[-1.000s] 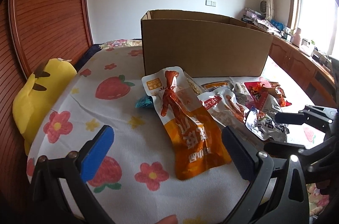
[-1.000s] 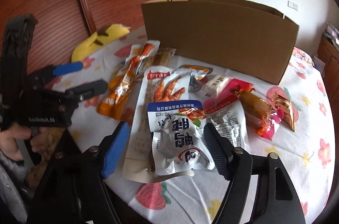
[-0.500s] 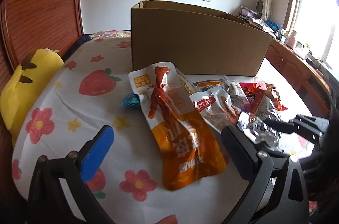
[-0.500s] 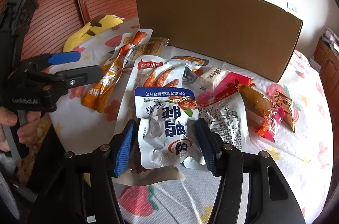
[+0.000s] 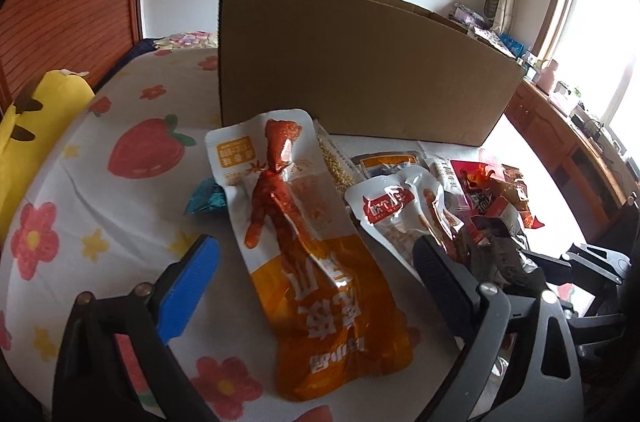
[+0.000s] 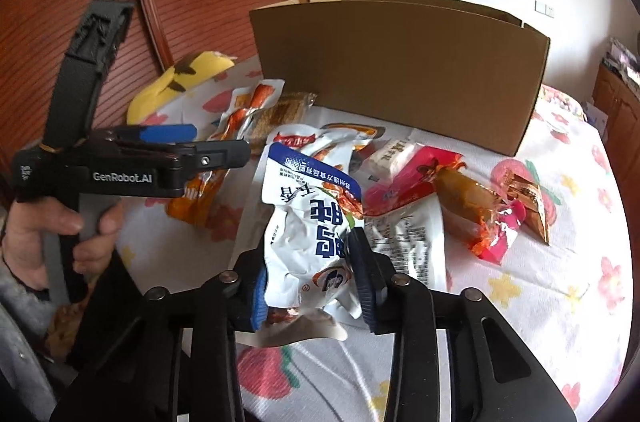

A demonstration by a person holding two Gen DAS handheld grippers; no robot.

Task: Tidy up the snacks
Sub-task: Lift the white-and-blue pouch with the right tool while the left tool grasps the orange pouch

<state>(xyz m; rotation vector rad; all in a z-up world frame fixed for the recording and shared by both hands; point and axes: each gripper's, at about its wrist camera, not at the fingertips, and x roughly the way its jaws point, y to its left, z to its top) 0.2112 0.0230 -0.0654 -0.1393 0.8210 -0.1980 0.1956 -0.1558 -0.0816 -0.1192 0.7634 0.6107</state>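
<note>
My right gripper (image 6: 312,282) is shut on a white and blue snack pouch (image 6: 308,218), crumpling it and lifting its top off the pile. My left gripper (image 5: 316,274) is open, its fingers either side of a long orange and white snack pouch (image 5: 304,242) that lies flat on the cloth; it also shows in the right wrist view (image 6: 208,142). A tall open cardboard box (image 5: 360,70) stands behind the snacks, also seen in the right wrist view (image 6: 396,70). More packets lie to the right: a white and red one (image 5: 396,210) and a red one (image 6: 412,178).
The snacks lie on a flowered, strawberry-print cloth (image 5: 120,190). A yellow plush toy (image 5: 36,126) sits at the left edge by a wooden panel. A small teal packet (image 5: 206,200) lies left of the orange pouch. Wrapped brown snacks (image 6: 472,206) lie right.
My right gripper has closed on the white and blue pouch and raised it. My left gripper has moved closer over the orange pouch, still open.
</note>
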